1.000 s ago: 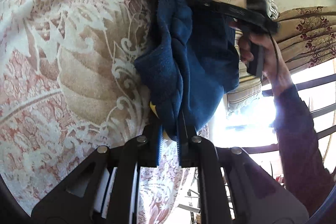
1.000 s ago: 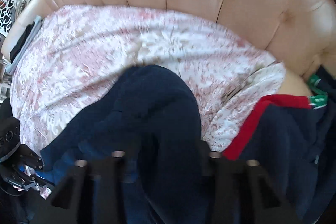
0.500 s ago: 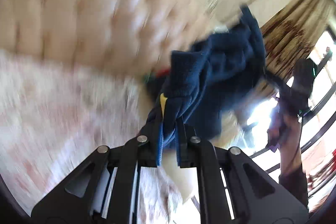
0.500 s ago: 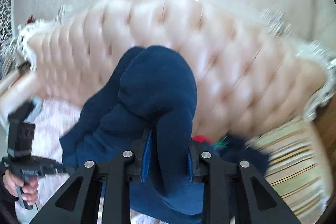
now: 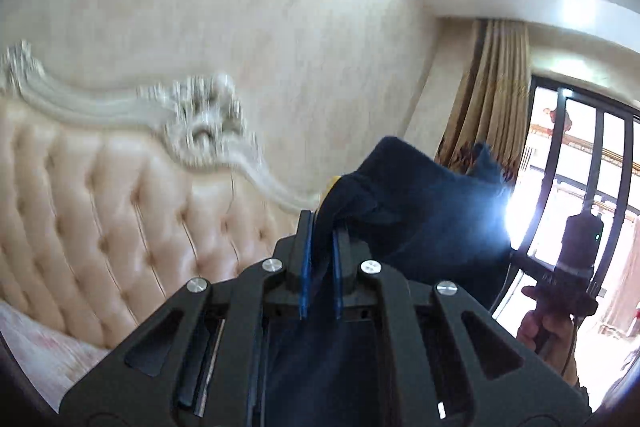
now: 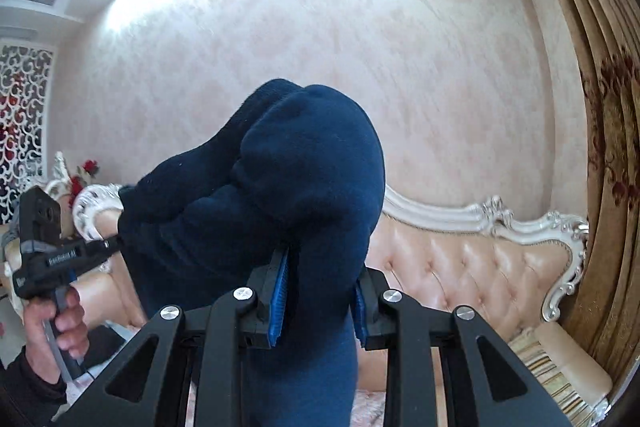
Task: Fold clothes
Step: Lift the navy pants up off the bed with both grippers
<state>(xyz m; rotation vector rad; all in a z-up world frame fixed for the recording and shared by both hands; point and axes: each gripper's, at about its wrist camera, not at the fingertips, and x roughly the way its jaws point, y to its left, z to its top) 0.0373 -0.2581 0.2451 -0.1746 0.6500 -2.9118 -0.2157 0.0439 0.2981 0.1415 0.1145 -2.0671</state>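
Observation:
A dark navy fleece garment [image 5: 416,211] hangs in the air between both grippers, lifted high in front of the headboard. My left gripper [image 5: 322,227] is shut on one bunched edge, where a small yellow tag peeks out. In the right wrist view the same garment [image 6: 280,179] bulges over my right gripper [image 6: 320,263], which is shut on a thick fold of it. The other hand-held gripper shows at the edge of each view: the right one [image 5: 568,267] held by a hand, the left one [image 6: 44,251] likewise.
A cream tufted headboard [image 5: 100,211] with carved white trim [image 6: 500,223] stands behind the garment. Gold curtains [image 5: 492,99] and a bright barred window [image 5: 592,195] lie to the right. A bit of the floral bedspread [image 5: 36,343] shows at lower left. Striped pillows [image 6: 560,375] rest by the headboard.
Both grippers have swung the navy garment up off the floral bedspread and raised it high; the views now face the headboard, wall and ceiling instead of the bed.

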